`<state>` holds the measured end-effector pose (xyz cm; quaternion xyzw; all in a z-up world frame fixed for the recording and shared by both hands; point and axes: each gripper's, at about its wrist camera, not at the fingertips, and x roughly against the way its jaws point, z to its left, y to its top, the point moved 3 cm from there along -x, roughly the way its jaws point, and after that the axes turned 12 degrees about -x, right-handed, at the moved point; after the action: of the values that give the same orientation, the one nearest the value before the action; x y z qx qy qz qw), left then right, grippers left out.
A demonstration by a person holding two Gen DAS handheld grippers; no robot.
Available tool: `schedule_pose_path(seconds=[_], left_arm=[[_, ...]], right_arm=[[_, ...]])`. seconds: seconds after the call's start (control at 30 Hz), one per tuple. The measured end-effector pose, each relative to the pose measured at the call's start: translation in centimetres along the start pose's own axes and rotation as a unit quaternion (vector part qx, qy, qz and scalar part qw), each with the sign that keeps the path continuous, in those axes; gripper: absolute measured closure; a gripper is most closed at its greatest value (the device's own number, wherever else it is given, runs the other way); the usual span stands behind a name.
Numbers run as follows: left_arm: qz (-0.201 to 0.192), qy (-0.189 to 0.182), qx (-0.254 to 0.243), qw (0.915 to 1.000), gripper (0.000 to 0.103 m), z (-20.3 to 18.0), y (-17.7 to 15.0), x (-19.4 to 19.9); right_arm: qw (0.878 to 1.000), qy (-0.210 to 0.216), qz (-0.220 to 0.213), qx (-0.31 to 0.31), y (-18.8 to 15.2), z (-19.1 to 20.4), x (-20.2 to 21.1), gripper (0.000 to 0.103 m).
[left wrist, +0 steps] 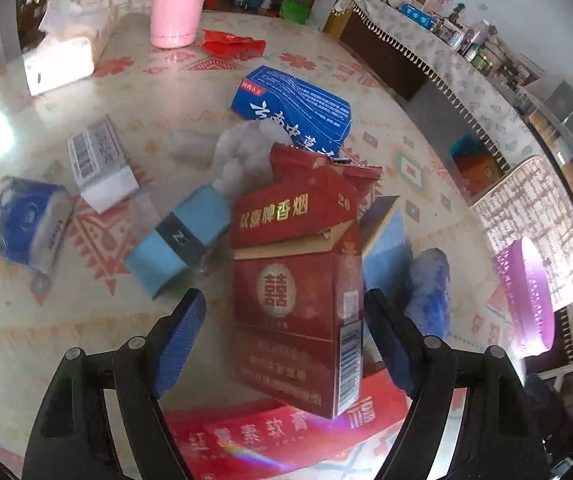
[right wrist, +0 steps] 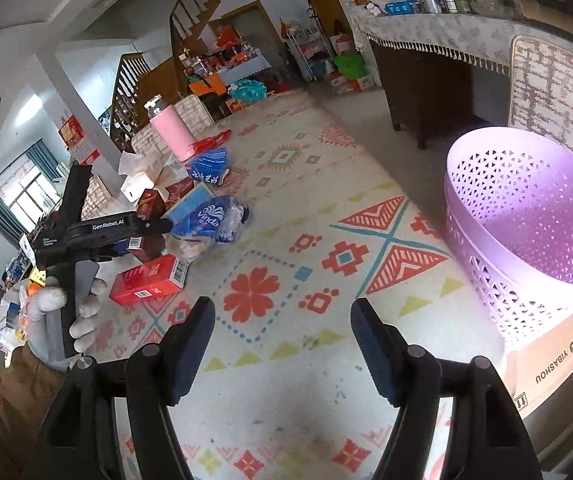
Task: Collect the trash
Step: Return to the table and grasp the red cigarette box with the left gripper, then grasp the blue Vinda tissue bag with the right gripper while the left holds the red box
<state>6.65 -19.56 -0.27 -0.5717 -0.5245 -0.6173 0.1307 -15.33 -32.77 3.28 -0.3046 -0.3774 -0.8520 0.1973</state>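
My left gripper [left wrist: 284,312] over table [left wrist: 86,320], jaws apart. Red cigarette pack [left wrist: 298,300] upright between fingers, flip lid open; right pad against its barcode side, left pad [left wrist: 180,332] clear of it. Flat red box [left wrist: 270,432] beneath pack. Light blue box [left wrist: 182,240] left of pack, blue carton [left wrist: 298,110] behind it. Blue tissue packet [left wrist: 22,224] and white barcoded box [left wrist: 100,160] far left. Pink bottle [left wrist: 178,0] at far edge. Purple basket [left wrist: 526,292] at right.
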Motion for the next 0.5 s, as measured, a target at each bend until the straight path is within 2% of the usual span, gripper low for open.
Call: schedule_pose_path(seconds=[0.03,0.1,0.2,0.5], left_arm=[[-0.005,-0.022,0.010,0.9997,0.052,-0.1,-0.2,0.4],[-0.008,-0.033,0.018,0.9993,0.080,-0.2,-0.6,1.2],[-0.023,-0.024,0.007,0.9994,0.081,-0.6,-1.3,3.0],[-0.082,-0.005,0.015,0.9965,0.081,0.0,-5.4,10.4]], right_arm=[[1.000,-0.001,0.001,0.002,-0.1,0.1,-0.1,0.028],[1.000,-0.001,0.004,0.005,-0.1,0.4,-0.4,0.028],[1.000,0.001,0.012,0.011,-0.2,1.0,-0.9,0.028],[0.998,0.014,0.047,0.050,-1.2,4.6,-3.9,0.028]])
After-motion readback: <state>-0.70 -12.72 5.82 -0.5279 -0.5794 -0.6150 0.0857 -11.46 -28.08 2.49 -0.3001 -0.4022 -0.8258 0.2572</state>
